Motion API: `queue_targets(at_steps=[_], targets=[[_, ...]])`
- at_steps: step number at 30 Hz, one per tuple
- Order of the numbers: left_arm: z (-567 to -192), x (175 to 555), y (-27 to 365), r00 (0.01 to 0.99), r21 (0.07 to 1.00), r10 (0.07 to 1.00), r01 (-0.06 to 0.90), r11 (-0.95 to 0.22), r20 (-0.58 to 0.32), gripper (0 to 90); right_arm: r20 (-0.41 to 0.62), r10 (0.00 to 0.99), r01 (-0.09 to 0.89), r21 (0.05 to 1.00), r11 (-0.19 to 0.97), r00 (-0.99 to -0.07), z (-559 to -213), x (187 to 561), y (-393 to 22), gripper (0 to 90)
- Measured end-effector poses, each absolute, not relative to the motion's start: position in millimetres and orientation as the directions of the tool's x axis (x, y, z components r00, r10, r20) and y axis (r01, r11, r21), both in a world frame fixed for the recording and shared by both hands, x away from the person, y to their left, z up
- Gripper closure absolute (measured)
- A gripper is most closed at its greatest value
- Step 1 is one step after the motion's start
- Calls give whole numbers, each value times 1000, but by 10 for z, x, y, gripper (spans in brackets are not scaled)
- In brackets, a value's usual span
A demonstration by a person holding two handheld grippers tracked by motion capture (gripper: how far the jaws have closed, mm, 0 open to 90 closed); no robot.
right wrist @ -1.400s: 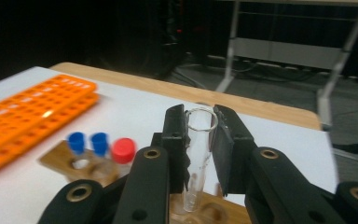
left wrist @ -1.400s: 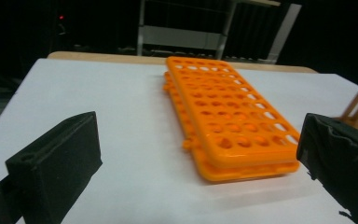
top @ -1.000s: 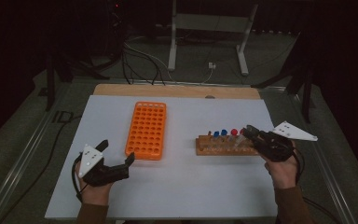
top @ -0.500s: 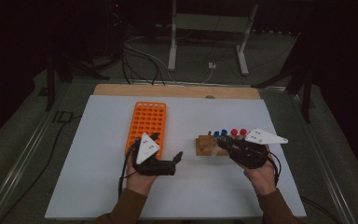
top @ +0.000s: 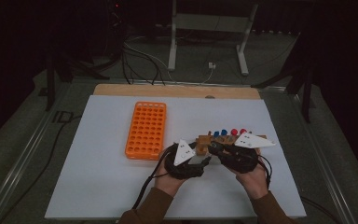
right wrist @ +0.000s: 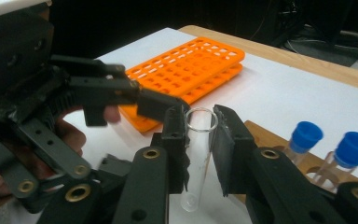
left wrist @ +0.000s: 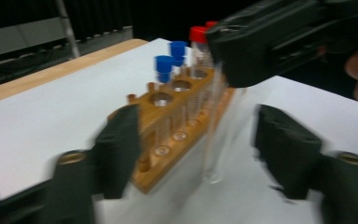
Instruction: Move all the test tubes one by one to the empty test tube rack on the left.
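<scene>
My right gripper (right wrist: 200, 122) is shut on a clear, uncapped test tube (right wrist: 198, 158) and holds it upright just off the end of the wooden rack (top: 223, 139). That rack carries two blue-capped tubes (left wrist: 164, 65) and red-capped ones (left wrist: 198, 33). My left gripper (left wrist: 196, 127) has just been closing. Its jaws stand half apart around the tube (left wrist: 216, 135) and the rack's end (left wrist: 168, 121), and the pads do not press on either. In the high view the left gripper (top: 200, 156) and the right gripper (top: 214, 148) meet nose to nose.
An orange multi-hole rack (top: 147, 128) with no tubes in it lies to the left of both hands on the white sheet (top: 98, 177). A wooden table edge (top: 177, 91) runs along the back. Cables and a metal stand lie on the dark floor beyond.
My left hand has swept right across the sheet, from the front left to the wooden rack's end, and its jaws have narrowed. My right gripper has shifted left with the tube.
</scene>
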State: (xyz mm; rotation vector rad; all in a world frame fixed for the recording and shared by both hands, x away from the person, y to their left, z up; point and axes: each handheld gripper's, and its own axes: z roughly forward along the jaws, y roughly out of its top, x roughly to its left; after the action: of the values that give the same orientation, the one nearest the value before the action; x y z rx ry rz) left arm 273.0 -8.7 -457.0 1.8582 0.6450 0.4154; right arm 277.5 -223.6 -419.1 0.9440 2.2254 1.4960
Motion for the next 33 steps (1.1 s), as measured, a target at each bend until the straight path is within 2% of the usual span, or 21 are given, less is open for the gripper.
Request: queue_targets(at_steps=[3, 5, 6, 8, 9, 10, 11, 16, 17, 18, 19, 20, 21, 24, 25, 29, 32, 33], targets=[[-4572, 2722, -102, 799, 932, 602, 234, -278, -22, 524, 116, 657, 358, 901, 246, -745, -4212, 2774, -2212, 755], [-4574, 2727, -114, 804, 933, 593, 244, -265, -41, 550, 117, 656, 360, 899, 249, -746, -4220, 2774, -2204, 755], [-4575, 2733, -117, 806, 931, 591, 246, -270, -42, 607, 118, 652, 362, 897, 253, -749, -4230, 2771, -2188, 755], [-4578, 2739, -122, 810, 930, 584, 252, -269, -51, 630, 118, 651, 360, 898, 253, -750, -4230, 2768, -2182, 755], [-4580, 2740, -126, 812, 929, 581, 254, -270, -53, 690, 114, 647, 355, 900, 254, -754, -4227, 2764, -2177, 755], [-4583, 2741, -131, 814, 927, 578, 255, -276, -52, 690, 114, 647, 355, 900, 254, -754, -4227, 2764, -2177, 755], [-4586, 2741, -134, 817, 927, 575, 253, -277, -51, 738, 116, 644, 354, 901, 252, -756, -4225, 2762, -2177, 756], [-4584, 2730, -146, 825, 929, 564, 235, -286, -36, 765, 124, 641, 358, 900, 250, -757, -4224, 2766, -2186, 752], [-4578, 2739, -126, 818, 928, 574, 237, -286, -32, 766, 121, 641, 347, 907, 239, -758, -4211, 2763, -2205, 667], [-4578, 2739, -126, 818, 928, 574, 237, -286, -32, 766, 121, 641, 347, 907, 239, -758, -4211, 2763, -2205, 667], [-4576, 2748, -109, 814, 929, 579, 238, -283, -32, 767, 111, 649, 327, 918, 223, -752, -4181, 2759, -2240, 560], [-4573, 2756, -90, 810, 929, 586, 240, -281, -31, 767, 114, 656, 325, 922, 209, -746, -4166, 2761, -2264, 507], [-4569, 2764, -72, 803, 930, 595, 242, -277, -32, 767, 114, 656, 325, 922, 209, -746, -4166, 2761, -2264, 507], [-4547, 2791, 4, 789, 931, 614, 246, -268, -32, 767, 115, 702, 325, 930, 173, -703, -4124, 2783, -2377, 335], [-4539, 2797, 30, 784, 933, 619, 247, -262, -34, 767, 115, 702, 325, 930, 173, -703, -4124, 2783, -2377, 335], [-4514, 2823, 142, 762, 937, 646, 254, -241, -41, 766, 86, 755, 308, 938, 158, -650, -4106, 2803, -2490, 157], [-4507, 2845, 242, 745, 939, 665, 261, -226, -48, 766, 82, 774, 311, 938, 154, -628, -4104, 2817, -2532, 124], [-4506, 2851, 274, 740, 940, 671, 265, -216, -54, 766, 91, 786, 319, 938, 139, -611, -4112, 2838, -2578, 57]])
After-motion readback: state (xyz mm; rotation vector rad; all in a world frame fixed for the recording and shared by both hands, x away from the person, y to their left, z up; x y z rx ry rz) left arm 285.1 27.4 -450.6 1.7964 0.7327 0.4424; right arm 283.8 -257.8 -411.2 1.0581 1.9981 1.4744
